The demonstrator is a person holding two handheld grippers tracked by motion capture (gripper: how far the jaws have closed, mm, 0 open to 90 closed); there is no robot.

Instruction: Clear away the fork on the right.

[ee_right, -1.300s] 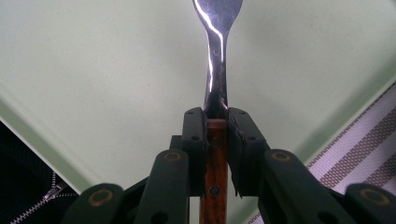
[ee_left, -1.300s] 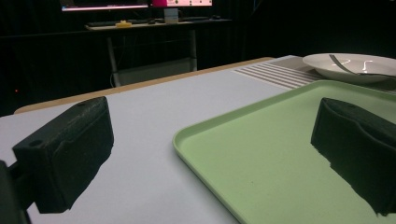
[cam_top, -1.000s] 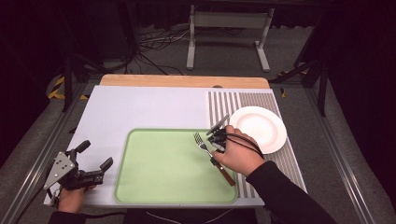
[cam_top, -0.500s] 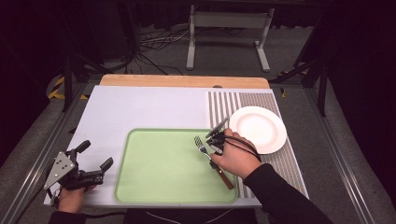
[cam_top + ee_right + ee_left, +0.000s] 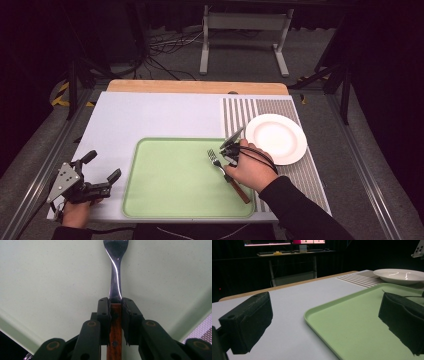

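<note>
A fork (image 5: 216, 159) with a wooden handle (image 5: 240, 190) hangs over the right part of the green tray (image 5: 175, 180), tines pointing away from me. My right gripper (image 5: 229, 159) is shut on it. In the right gripper view the two jaws clamp the top of the wooden handle (image 5: 115, 312), and the fork's metal neck (image 5: 115, 277) runs up over the tray (image 5: 50, 277). I cannot tell if the fork touches the tray. My left gripper (image 5: 104, 166) stands open, holding nothing, on the white table beside the tray's left edge (image 5: 322, 320).
A white plate (image 5: 276, 138) sits on the striped mat (image 5: 240, 112) to the right of the tray, and the plate (image 5: 399, 275) lies beyond the tray. A wooden board (image 5: 195, 86) lines the table's far edge.
My right gripper and the fork have shifted very slightly toward me over the tray. The left gripper has not moved.
</note>
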